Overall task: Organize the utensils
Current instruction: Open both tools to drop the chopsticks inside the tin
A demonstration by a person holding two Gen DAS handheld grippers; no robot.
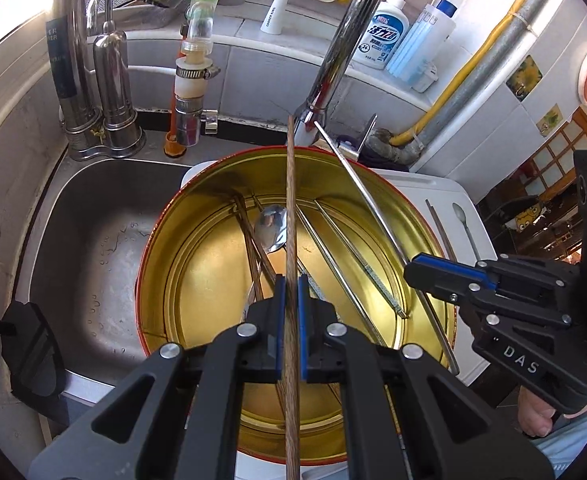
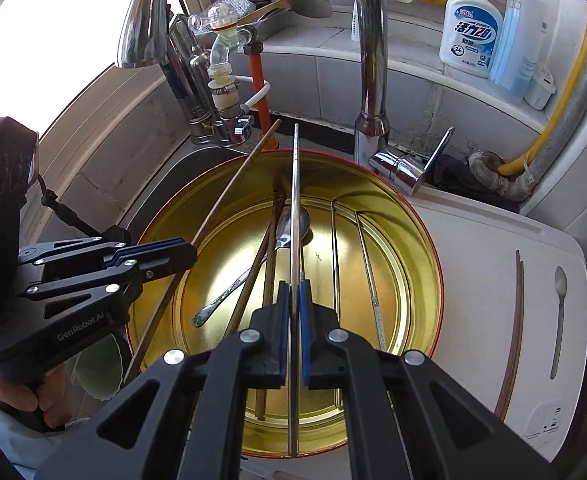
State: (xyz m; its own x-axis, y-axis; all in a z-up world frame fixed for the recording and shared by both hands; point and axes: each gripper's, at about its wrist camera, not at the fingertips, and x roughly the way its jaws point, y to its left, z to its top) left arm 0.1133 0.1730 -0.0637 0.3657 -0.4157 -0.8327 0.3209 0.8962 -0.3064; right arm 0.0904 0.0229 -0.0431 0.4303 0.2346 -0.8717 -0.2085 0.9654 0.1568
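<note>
A round gold tin (image 1: pixel 425 216) (image 2: pixel 421 248) with a red rim stands on a white board beside the sink. Inside lie wooden chopsticks (image 2: pixel 267 256), metal chopsticks (image 2: pixel 335 256) and a spoon (image 1: pixel 271 222) (image 2: pixel 253 272). My left gripper (image 1: pixel 292 284) (image 2: pixel 189 252) is shut on a wooden chopstick (image 1: pixel 291 208) (image 2: pixel 229 192), held over the tin. My right gripper (image 2: pixel 293 292) (image 1: pixel 409 270) is shut on a metal chopstick (image 2: pixel 295 200) (image 1: pixel 369 196), also over the tin.
On the white board (image 2: pixel 473 264) right of the tin lie a pair of wooden chopsticks (image 2: pixel 513 332) and a small spoon (image 2: pixel 559 312). A steel sink (image 1: pixel 93 232) is left of the tin. A chrome faucet (image 2: pixel 371 80), filter fittings and soap bottles (image 2: pixel 469 28) stand behind.
</note>
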